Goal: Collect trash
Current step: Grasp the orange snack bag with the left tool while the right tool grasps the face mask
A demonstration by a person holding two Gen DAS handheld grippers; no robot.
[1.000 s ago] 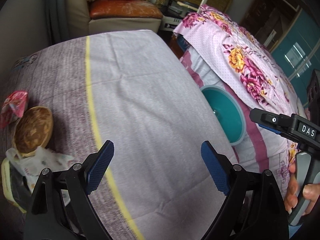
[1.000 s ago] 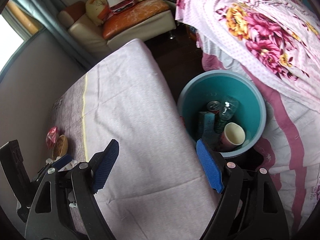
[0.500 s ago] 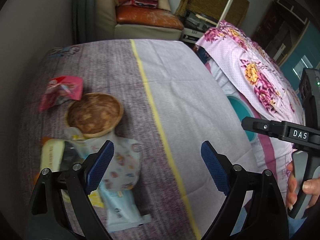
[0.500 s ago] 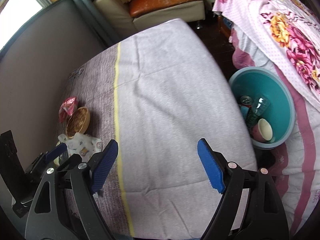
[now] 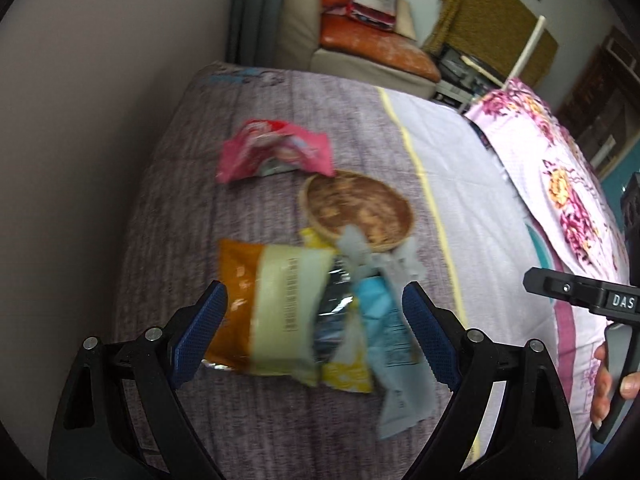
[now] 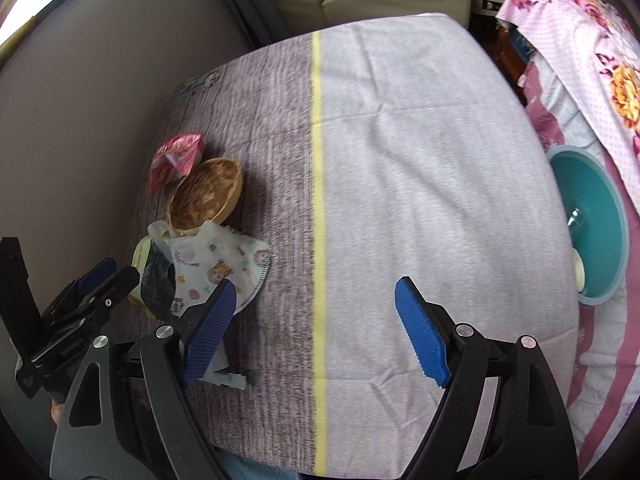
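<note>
A: Step? Both grippers empty, I think.

B: Yes. Left gripper (image 5: 314,334) stands wide, nothing pinched, hanging over the wrapper pile on the worktop (image 6: 420,168). Right gripper (image 6: 316,330) is also wide and empty, over bare cloth near the yellow stripe (image 6: 318,160).

A: So this is the reach for the next piece of trash, no grasp yet.

B: That's my read. The pile: orange and cream snack bag (image 5: 264,304) lying flat, a dark foil piece and a yellow wrapper (image 5: 346,376) tucked against it, a light blue wrapper (image 5: 386,340) overlapping on the right. Blurred, so the edges are hard to sort.

A: Other trash?

B: Pink packet (image 5: 276,150) further back, just beside the woven bowl (image 5: 356,206). A white printed wrapper (image 6: 218,270) leans on the bowl's near rim in the right wrist view.

A: Where does it go?

B: Teal bin (image 6: 596,216) off the worktop's right edge, well apart from the pile. Some items already sit in it.

A: Next move?

B: Judgement only: the left gripper needs to drop onto one wrapper and close on a raised fold, since flat film is hard to pinch. The snack bag sits between its jaws, the likeliest pick. Risk is dragging neighbours, as they overlap.

A: Bowl is trash?

B: Can't tell.
</note>
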